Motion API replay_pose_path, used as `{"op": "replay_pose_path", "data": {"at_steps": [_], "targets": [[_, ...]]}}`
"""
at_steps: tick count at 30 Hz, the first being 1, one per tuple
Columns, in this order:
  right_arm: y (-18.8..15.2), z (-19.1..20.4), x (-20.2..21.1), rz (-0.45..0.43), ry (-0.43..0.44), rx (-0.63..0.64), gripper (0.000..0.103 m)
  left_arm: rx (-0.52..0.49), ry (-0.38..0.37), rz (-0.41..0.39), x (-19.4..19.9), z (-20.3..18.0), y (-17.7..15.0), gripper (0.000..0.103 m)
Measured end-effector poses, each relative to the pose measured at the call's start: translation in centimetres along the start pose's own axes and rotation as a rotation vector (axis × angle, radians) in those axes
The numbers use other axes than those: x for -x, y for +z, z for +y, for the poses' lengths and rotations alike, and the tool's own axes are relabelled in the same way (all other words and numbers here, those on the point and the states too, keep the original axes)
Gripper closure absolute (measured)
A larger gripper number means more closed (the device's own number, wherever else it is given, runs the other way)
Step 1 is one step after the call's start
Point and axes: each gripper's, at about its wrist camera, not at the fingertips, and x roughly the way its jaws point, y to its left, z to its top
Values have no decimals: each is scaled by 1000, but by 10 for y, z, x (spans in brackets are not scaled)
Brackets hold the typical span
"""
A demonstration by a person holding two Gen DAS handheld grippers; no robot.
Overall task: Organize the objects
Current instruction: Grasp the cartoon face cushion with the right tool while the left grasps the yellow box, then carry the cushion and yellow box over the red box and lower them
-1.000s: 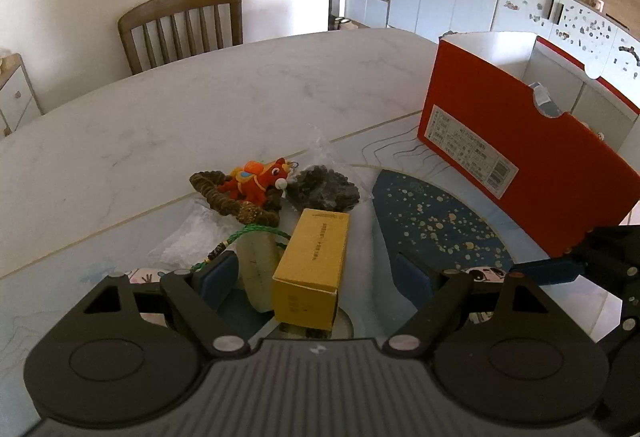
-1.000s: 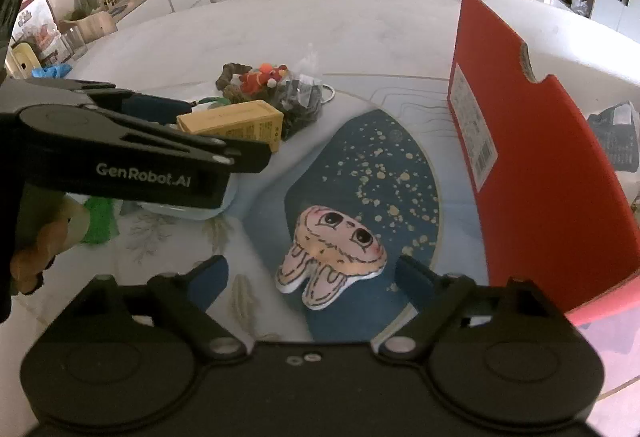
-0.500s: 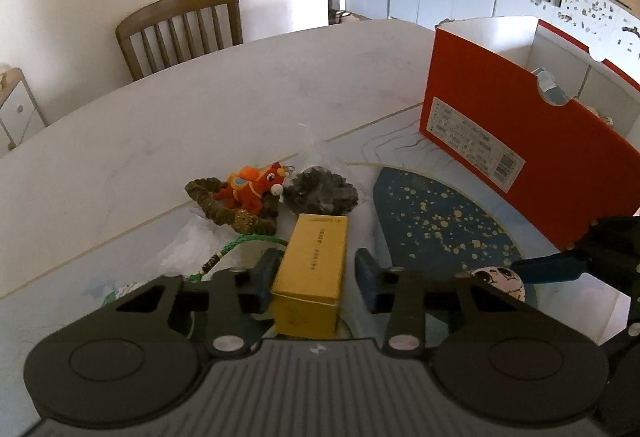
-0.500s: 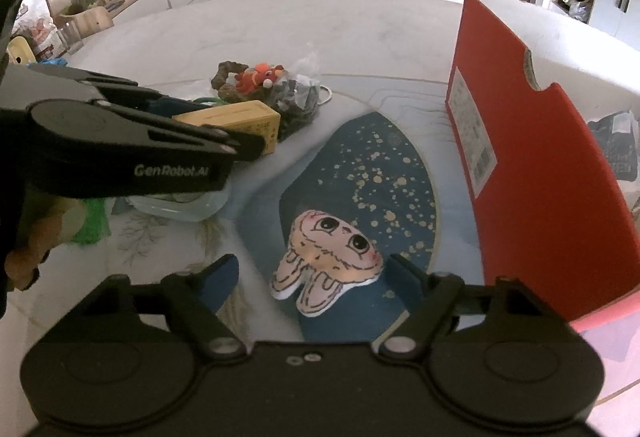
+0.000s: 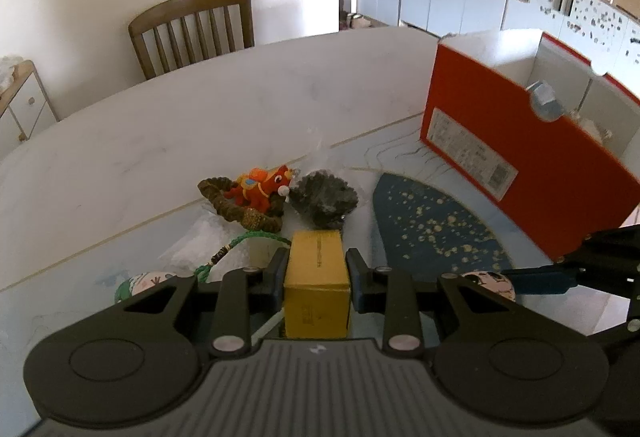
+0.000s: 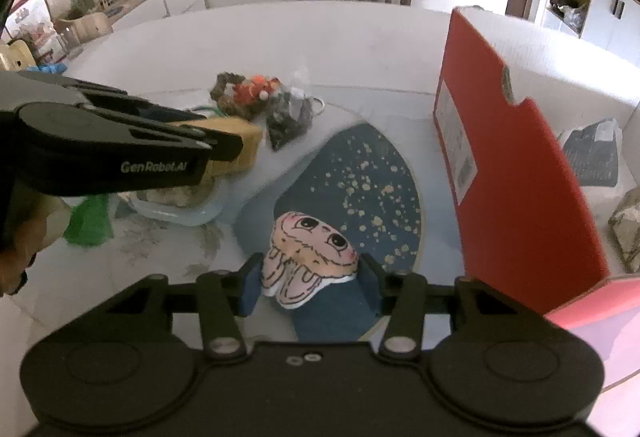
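A small yellow box (image 5: 315, 253) lies on the table, and my left gripper (image 5: 316, 269) is closing on it, with both pads against its sides. The right wrist view shows that gripper (image 6: 224, 145) coming in from the left over the box (image 6: 250, 145). A flat pink cartoon plush (image 6: 312, 253) rests on a dark blue speckled mat (image 6: 360, 177). My right gripper (image 6: 310, 285) is closing around the plush, with a pad close on each side and no squeeze visible. An open red cardboard box (image 5: 520, 157) stands to the right.
Beyond the yellow box lie an orange toy horse (image 5: 264, 185) on a brown rope ring, a dark bagged bundle (image 5: 324, 197), a green cord (image 5: 248, 241) and clear plastic. The red box (image 6: 500, 157) holds several items. A wooden chair (image 5: 192, 25) stands across the table.
The left jaws closed from wide open onto the yellow box. The right jaws narrowed from wide apart to just beside the pink plush. Neither hand shifted much.
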Motion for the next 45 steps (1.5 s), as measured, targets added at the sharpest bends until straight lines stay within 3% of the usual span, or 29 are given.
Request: {"op": "replay_pose_path", "data": {"at_steps": [17,28,45], "targets": [[5,-4,71,-59,41,-5,55,100,-61,-91,80,-10,-2,74],[13,-21,124,-128,34,-10,55,93,-129,-163,134,-46,2,74],[11,-95,159,-149,10,4,55,83,-151,-238,135,-124,36,74]]}}
